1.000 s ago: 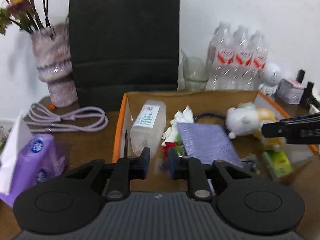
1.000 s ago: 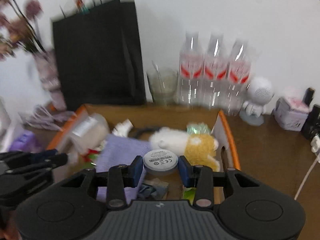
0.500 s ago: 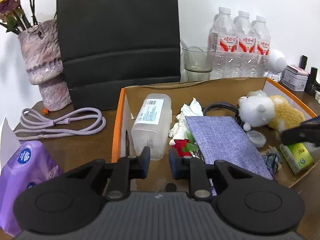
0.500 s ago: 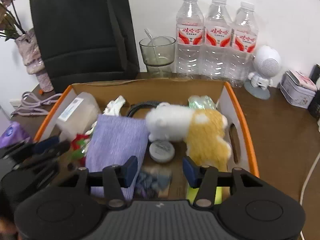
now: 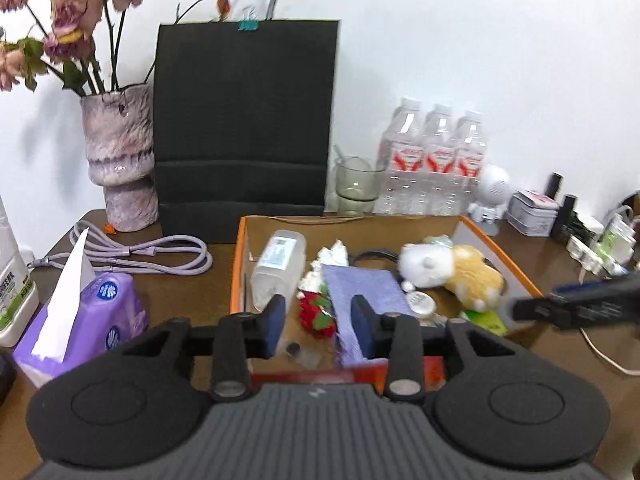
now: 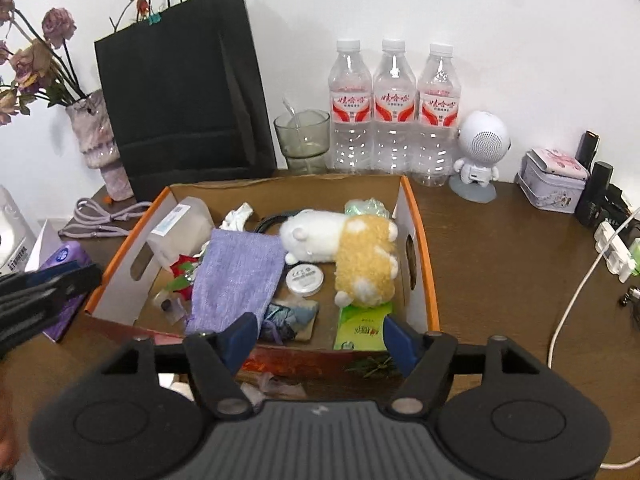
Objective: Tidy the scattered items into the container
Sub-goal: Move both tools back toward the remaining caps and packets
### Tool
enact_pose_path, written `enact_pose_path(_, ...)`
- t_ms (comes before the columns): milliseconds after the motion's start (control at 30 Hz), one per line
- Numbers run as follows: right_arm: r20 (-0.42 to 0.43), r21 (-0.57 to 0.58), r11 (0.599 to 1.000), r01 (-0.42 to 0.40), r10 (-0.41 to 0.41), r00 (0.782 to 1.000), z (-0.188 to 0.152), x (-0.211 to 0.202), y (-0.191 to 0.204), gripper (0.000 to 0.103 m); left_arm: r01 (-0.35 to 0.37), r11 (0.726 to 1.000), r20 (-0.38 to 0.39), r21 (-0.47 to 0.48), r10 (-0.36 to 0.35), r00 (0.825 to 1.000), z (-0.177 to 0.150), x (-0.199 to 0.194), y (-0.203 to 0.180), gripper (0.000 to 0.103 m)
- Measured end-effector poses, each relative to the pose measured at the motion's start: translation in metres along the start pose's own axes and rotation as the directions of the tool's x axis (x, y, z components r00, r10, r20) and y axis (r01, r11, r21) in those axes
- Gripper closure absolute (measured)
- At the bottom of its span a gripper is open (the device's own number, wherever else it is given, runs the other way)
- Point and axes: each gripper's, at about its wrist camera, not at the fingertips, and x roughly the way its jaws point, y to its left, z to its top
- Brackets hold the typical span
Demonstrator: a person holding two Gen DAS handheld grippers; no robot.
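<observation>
An orange-edged cardboard box (image 6: 416,216) (image 5: 239,248) on the brown table holds a clear plastic bottle (image 6: 180,228) (image 5: 280,268), a purple cloth pouch (image 6: 236,276) (image 5: 360,292), a white and yellow plush toy (image 6: 344,252) (image 5: 452,268), a small round tin (image 6: 305,279), a green packet (image 6: 360,328), white tissue and a red wrapper (image 5: 318,316). My left gripper (image 5: 319,324) is open and empty above the box's near left edge. My right gripper (image 6: 318,342) is open and empty above the box's near edge.
A black paper bag (image 5: 244,120), a flower vase (image 5: 120,160), a glass cup (image 6: 302,140) and three water bottles (image 6: 394,108) stand behind the box. A purple cable (image 5: 140,256) and purple tissue pack (image 5: 88,316) lie left. A white robot speaker (image 6: 482,152), tin box (image 6: 554,184) and chargers are right.
My right gripper opened, dropped the round tin into the box and pulled back. My left gripper opened wider and pulled back and up from the box.
</observation>
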Motion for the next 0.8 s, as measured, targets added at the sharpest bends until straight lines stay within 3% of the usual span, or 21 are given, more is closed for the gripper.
enact_pose_path(67, 0.006, -0.008, 1.000, 0.008, -0.008, 1.000, -0.001, 0.015, -0.005, 0.036, 0.010, 1.000, -0.002, -0.003, -0.010, 1.000, -0.009, -0.011, 0.000, 0.064)
enact_pose_path(200, -0.067, 0.070, 0.997, -0.019, 0.024, 0.997, -0.003, 0.042, -0.018, 0.043, -0.002, 1.000, 0.003, 0.019, 0.002, 1.000, -0.026, -0.026, 0.005, 0.063)
enact_pose_path(267, -0.064, 0.057, 0.998, -0.009, 0.013, 0.998, -0.005, 0.044, -0.015, 0.043, -0.023, 0.999, -0.002, 0.030, 0.023, 1.000, -0.031, -0.025, 0.006, 0.062)
enact_pose_path(500, -0.077, 0.022, 0.999, 0.044, -0.043, 0.996, -0.013, 0.035, 0.002, 0.044, 0.007, 0.999, -0.035, 0.036, -0.006, 0.999, -0.047, -0.010, 0.009, 0.062)
enact_pose_path(600, 0.016, -0.008, 0.993, 0.119, -0.118, 0.993, -0.016, 0.014, 0.008, 0.044, 0.028, 0.998, -0.026, 0.052, -0.026, 0.999, -0.059, -0.012, 0.013, 0.055)
enact_pose_path(633, 0.077, -0.006, 0.994, 0.105, -0.104, 0.992, -0.020, -0.001, 0.010, 0.042, 0.039, 0.998, -0.030, 0.054, -0.037, 0.999, -0.063, -0.011, 0.014, 0.052)
enact_pose_path(733, 0.205, 0.040, 0.999, -0.011, 0.002, 0.979, -0.051, -0.042, 0.013, 0.023, 0.076, 0.995, -0.071, 0.065, -0.071, 0.995, -0.078, 0.003, 0.015, 0.049)
enact_pose_path(800, 0.215, 0.054, 0.997, -0.056, 0.043, 0.976, -0.077, -0.048, 0.015, 0.023, 0.071, 0.994, -0.099, 0.078, -0.063, 0.993, -0.085, 0.018, 0.012, 0.045)
